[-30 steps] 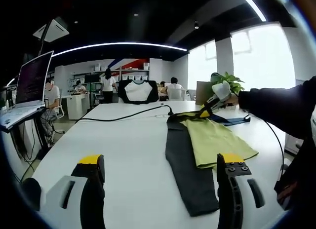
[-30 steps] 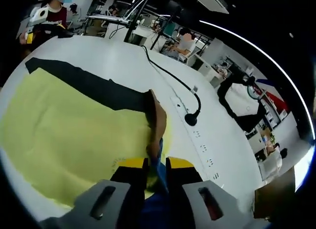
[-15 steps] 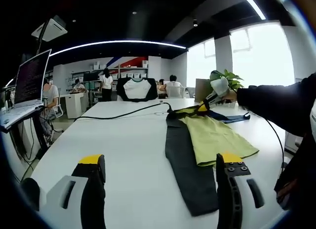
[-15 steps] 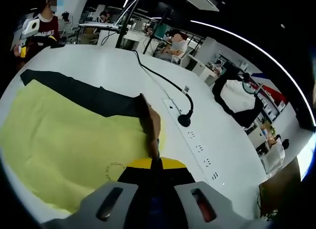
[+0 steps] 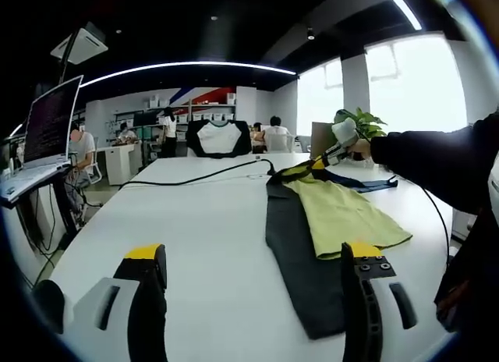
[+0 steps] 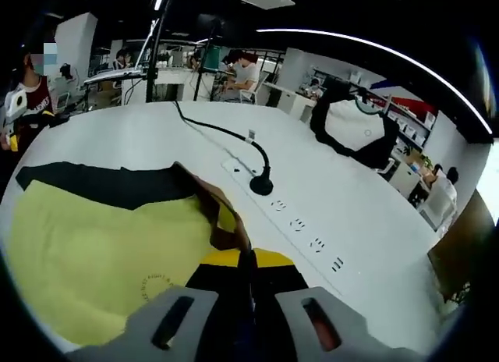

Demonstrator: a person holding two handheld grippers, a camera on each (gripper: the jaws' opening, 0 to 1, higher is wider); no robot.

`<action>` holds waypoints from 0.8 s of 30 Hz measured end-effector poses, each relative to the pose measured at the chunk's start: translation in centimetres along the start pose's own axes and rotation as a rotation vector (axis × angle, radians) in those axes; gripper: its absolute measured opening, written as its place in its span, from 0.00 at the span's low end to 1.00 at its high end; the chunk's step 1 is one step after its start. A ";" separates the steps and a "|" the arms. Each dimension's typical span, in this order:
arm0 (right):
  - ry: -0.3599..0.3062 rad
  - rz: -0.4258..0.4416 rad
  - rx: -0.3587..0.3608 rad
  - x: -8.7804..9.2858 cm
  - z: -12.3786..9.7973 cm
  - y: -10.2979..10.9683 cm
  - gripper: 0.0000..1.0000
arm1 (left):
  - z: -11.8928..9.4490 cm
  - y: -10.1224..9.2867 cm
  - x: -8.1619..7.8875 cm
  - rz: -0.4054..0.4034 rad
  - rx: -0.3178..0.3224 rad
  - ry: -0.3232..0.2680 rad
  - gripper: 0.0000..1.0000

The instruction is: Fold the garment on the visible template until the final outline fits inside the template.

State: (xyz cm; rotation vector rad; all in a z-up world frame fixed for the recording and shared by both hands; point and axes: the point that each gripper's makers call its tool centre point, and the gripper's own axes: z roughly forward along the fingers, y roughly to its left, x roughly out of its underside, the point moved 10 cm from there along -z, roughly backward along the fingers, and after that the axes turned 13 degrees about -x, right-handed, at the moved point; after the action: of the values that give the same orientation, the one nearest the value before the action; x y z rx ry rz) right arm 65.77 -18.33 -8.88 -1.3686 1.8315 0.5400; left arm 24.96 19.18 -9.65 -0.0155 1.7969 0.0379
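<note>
Lifted higher, right gripper stays clamped on garment near cable; left gripper gapes.

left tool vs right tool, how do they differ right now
The left tool stands open, its jaws wide apart with nothing between them; the right tool is shut on the yellow-green garment. The left tool hovers over bare white table, back from the garment; the right tool is at the garment's edge, lifting it into a raised fold. Both have black jaws with yellow tips.
</note>
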 end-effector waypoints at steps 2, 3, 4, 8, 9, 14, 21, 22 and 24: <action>-0.001 0.013 0.003 0.0 0.2 -0.2 0.00 | 0.0 0.0 0.1 0.004 -0.003 0.009 0.98; 0.009 0.018 0.008 0.2 0.5 -0.5 0.00 | 0.0 0.1 0.0 0.005 -0.005 0.008 0.98; 0.011 0.020 0.010 0.2 0.5 -0.6 0.00 | -0.1 0.1 0.0 0.003 -0.006 0.005 0.97; 0.009 0.058 0.035 0.4 1.1 -1.3 0.00 | 0.2 0.0 0.4 0.006 -0.005 0.018 0.97; 0.013 0.061 0.037 0.4 1.3 -1.4 0.00 | 0.3 0.1 0.5 0.005 -0.003 0.023 0.97; 0.041 0.118 0.069 0.9 2.2 -2.1 0.00 | 0.5 0.1 0.7 0.006 -0.001 0.037 0.97; 0.057 0.135 0.092 1.3 3.4 -2.8 0.01 | 0.6 0.0 0.8 0.018 -0.003 0.049 0.97; 0.060 0.146 0.089 1.4 3.6 -2.7 0.01 | 0.6 0.0 0.9 0.021 -0.002 0.054 0.97; 0.061 0.172 0.088 1.7 3.8 -2.6 0.03 | 0.7 -0.1 1.0 0.025 0.003 0.058 0.95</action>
State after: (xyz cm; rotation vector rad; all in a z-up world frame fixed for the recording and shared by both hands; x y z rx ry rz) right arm 69.28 -17.51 -12.28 -1.1878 2.0106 0.5043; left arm 25.38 19.15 -10.74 0.0085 1.8555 0.0530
